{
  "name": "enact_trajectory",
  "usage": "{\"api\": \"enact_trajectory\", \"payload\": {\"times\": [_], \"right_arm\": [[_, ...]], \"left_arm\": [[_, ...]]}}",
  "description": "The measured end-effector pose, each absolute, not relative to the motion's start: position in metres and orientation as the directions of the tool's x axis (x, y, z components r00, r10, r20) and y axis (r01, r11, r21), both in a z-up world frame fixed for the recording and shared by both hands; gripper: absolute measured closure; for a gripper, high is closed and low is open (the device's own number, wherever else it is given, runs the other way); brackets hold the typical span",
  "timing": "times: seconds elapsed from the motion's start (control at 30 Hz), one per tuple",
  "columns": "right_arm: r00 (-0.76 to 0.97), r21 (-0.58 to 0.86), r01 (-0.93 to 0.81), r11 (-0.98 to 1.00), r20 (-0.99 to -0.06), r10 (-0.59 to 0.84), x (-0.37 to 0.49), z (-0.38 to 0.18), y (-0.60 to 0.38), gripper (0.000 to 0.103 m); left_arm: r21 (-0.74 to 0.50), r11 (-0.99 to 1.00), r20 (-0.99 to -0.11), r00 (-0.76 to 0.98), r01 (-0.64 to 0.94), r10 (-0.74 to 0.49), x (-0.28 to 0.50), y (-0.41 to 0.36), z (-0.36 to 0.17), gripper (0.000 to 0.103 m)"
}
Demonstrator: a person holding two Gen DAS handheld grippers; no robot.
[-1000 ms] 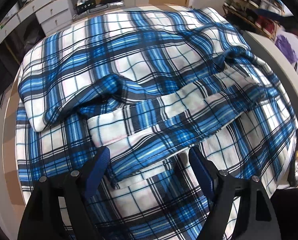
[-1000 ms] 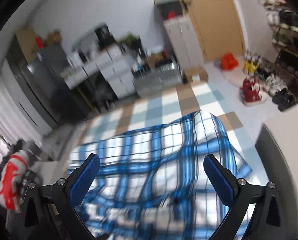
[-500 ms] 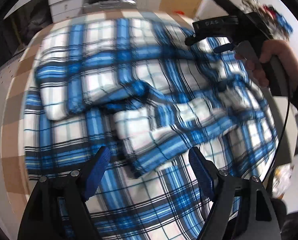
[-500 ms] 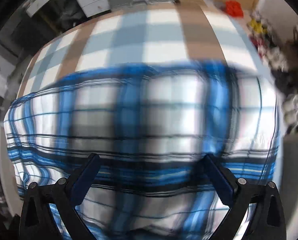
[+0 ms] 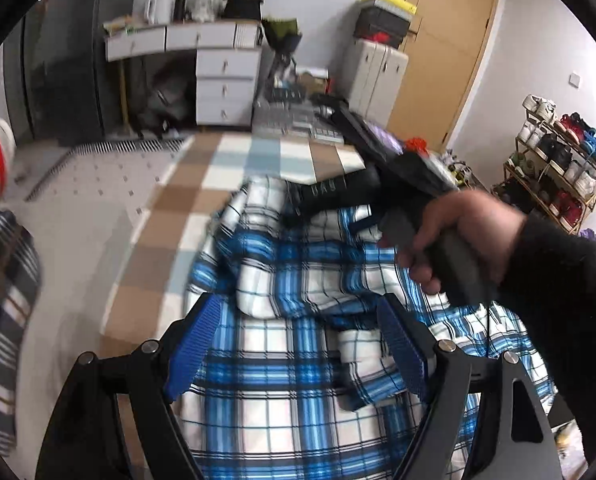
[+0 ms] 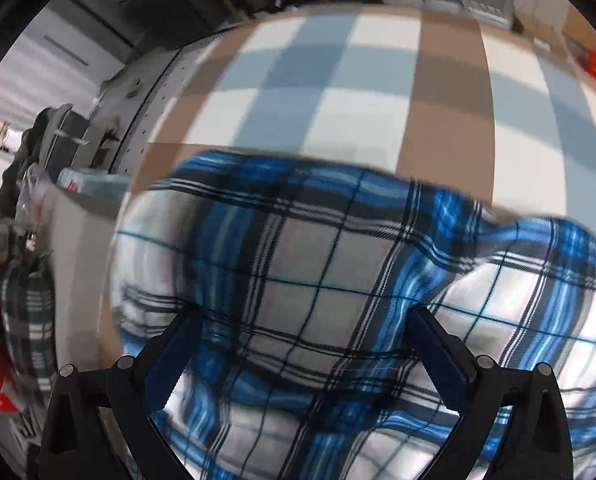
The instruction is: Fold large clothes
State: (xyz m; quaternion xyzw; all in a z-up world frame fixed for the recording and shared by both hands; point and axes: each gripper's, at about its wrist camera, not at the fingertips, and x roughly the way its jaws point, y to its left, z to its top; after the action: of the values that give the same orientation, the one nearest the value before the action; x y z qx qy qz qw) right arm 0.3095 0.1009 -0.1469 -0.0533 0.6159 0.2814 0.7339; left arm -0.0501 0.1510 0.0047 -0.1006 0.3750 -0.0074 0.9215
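Your left gripper (image 5: 298,344) hangs angled down over the plaid shirt (image 5: 281,392), jaws spread wide, gripping nothing. Your right hand (image 5: 466,240) tips the right gripper (image 6: 298,344) steeply onto the rumpled blue-and-white cloth, jaws apart. The shirt lies on the checkered mat (image 5: 233,160).

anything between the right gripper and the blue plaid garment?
Nothing visible. In the right wrist view the right gripper points straight down at the blue plaid garment, its jaws spread with only cloth showing between them. The left gripper hangs open over the near part of the garment, clear of that path.
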Motion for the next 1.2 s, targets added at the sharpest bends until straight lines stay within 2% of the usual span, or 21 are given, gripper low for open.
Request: {"api": "enact_trajectory", "payload": {"times": [0.07,0.13,0.2,0.4,0.53,0.67,0.77,0.8,0.93,1.03,1.13,1.2], "right_arm": [[0.062,0.322,-0.479,0.817,-0.916,0.397,0.312,-0.144,0.095,0.0],[0.035,0.482,-0.392,0.784,-0.843,0.536,0.315,-0.138,0.065,0.0],[0.066,0.637,-0.295,0.712,-0.73,0.681,0.305,-0.127,0.024,0.0],[0.237,0.753,-0.402,0.521,-0.463,0.854,0.188,-0.081,-0.08,0.0],[0.382,0.719,-0.453,0.527,-0.377,0.844,0.103,-0.073,-0.13,0.0],[0.543,0.602,-0.459,0.653,-0.392,0.743,0.04,-0.079,-0.142,0.0],[0.608,0.512,-0.428,0.745,-0.446,0.657,0.013,-0.079,-0.142,0.0],[0.63,0.482,-0.409,0.775,-0.466,0.622,0.006,-0.079,-0.143,0.0],[0.671,0.452,-0.404,0.795,-0.444,0.594,-0.01,-0.071,-0.169,0.0],[0.693,0.467,-0.464,0.753,-0.339,0.637,-0.018,-0.056,-0.181,0.0],[0.713,0.519,-0.47,0.714,-0.254,0.654,-0.02,-0.049,-0.193,0.0],[0.721,0.552,-0.476,0.685,-0.2,0.663,-0.021,-0.044,-0.201,0.0]], "left_arm": [[-0.192,0.98,-0.687,0.72,-0.05,-0.098,-0.049,0.147,0.006,0.026],[-0.191,0.98,-0.691,0.716,-0.049,-0.1,-0.048,0.146,0.006,0.026],[-0.186,0.982,-0.691,0.716,-0.046,-0.097,-0.036,0.147,0.001,0.026],[-0.194,0.98,-0.67,0.736,-0.043,-0.101,-0.034,0.141,0.007,0.026],[-0.173,0.982,-0.666,0.744,-0.077,-0.059,-0.037,0.132,0.005,0.026],[-0.059,0.994,-0.649,0.76,-0.089,0.03,-0.043,0.113,0.006,0.026],[0.02,0.995,-0.619,0.78,-0.099,0.09,-0.05,0.099,0.009,0.026],[0.023,0.994,-0.612,0.785,-0.106,0.098,-0.053,0.096,0.009,0.025],[-0.026,0.992,-0.615,0.784,-0.123,0.081,-0.065,0.091,0.007,0.025],[-0.061,0.992,-0.652,0.757,-0.107,0.042,-0.066,0.082,0.007,0.025],[0.005,0.993,-0.642,0.761,-0.118,0.094,-0.074,0.071,0.018,0.024],[0.046,0.991,-0.642,0.756,-0.124,0.124,-0.079,0.068,0.021,0.018]]}}
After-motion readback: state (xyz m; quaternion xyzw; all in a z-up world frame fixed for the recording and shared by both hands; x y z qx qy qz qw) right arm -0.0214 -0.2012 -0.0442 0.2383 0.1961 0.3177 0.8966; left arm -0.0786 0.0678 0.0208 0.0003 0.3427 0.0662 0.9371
